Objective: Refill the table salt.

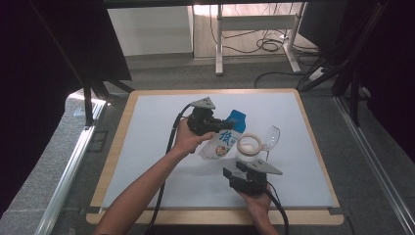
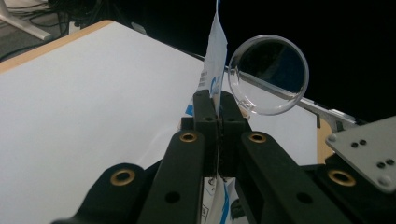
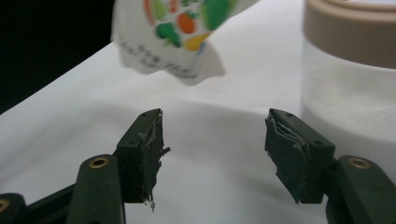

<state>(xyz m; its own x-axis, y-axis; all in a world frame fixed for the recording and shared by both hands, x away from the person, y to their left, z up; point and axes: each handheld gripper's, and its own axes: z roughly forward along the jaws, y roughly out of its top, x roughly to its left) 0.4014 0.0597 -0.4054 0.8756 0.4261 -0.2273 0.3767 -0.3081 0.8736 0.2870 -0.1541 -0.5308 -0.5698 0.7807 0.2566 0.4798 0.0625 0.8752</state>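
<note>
My left tongs [image 1: 226, 124] grip the pouch [image 1: 222, 142] by its edge, lifted above the middle of the table [image 1: 147, 147]. Just right of the pouch stands a jar [image 1: 249, 147], with a clear lid [image 1: 272, 137] beside it on the right. My right tongs [image 1: 234, 175] sit in front of the jar, near me.

White pouch [image 1: 221, 142] with blue top, green and orange fruit print; beige-rimmed white jar [image 1: 248, 145]; clear lid [image 1: 272, 136]; black tools; white worktop [image 1: 147, 161] edged in pale wood.
</note>
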